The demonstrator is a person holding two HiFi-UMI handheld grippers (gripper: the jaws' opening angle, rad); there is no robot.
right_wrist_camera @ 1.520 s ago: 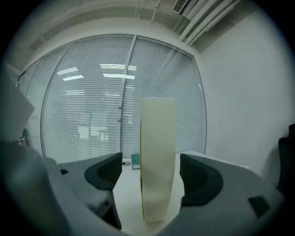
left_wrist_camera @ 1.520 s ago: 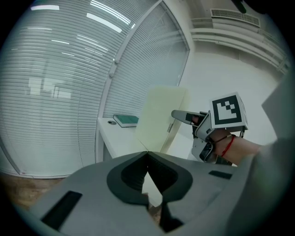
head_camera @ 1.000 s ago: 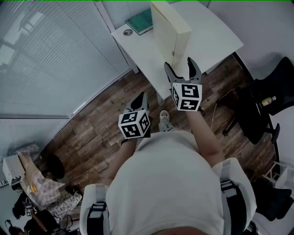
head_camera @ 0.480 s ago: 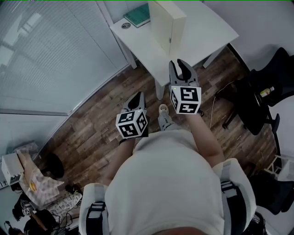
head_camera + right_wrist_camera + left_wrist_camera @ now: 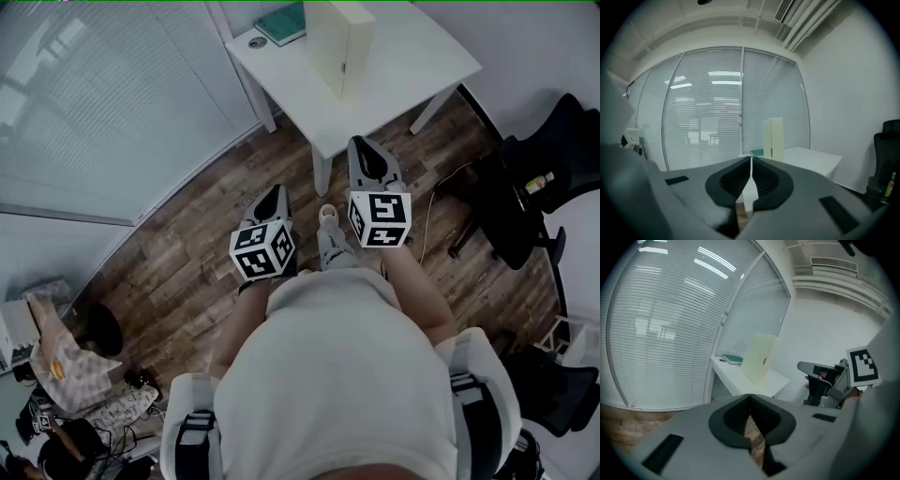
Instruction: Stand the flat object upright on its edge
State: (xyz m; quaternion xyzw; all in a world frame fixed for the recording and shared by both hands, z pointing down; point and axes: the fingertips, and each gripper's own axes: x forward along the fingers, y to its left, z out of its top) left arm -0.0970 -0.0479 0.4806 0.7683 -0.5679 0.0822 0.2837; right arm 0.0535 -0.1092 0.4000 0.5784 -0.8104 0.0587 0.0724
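The flat cream box (image 5: 337, 33) stands upright on its edge on the white table (image 5: 412, 70), with nothing touching it. It also shows in the left gripper view as the box (image 5: 758, 357) and in the right gripper view as the box (image 5: 773, 139). Both grippers hang over the wooden floor, well short of the table. My left gripper (image 5: 277, 190) is shut and empty, its tips meeting (image 5: 749, 395). My right gripper (image 5: 362, 143) has just been closing with nothing between its jaws, and they now meet (image 5: 751, 159).
A green book (image 5: 283, 21) and a small round thing (image 5: 258, 42) lie at the table's far left. A black office chair (image 5: 534, 197) stands to the right. Bags and clutter (image 5: 56, 366) sit at the lower left. Window blinds (image 5: 94, 103) line the left side.
Both grippers have drawn back from the table toward the person. The right gripper's jaws went from wide open to shut. The box has stayed upright.
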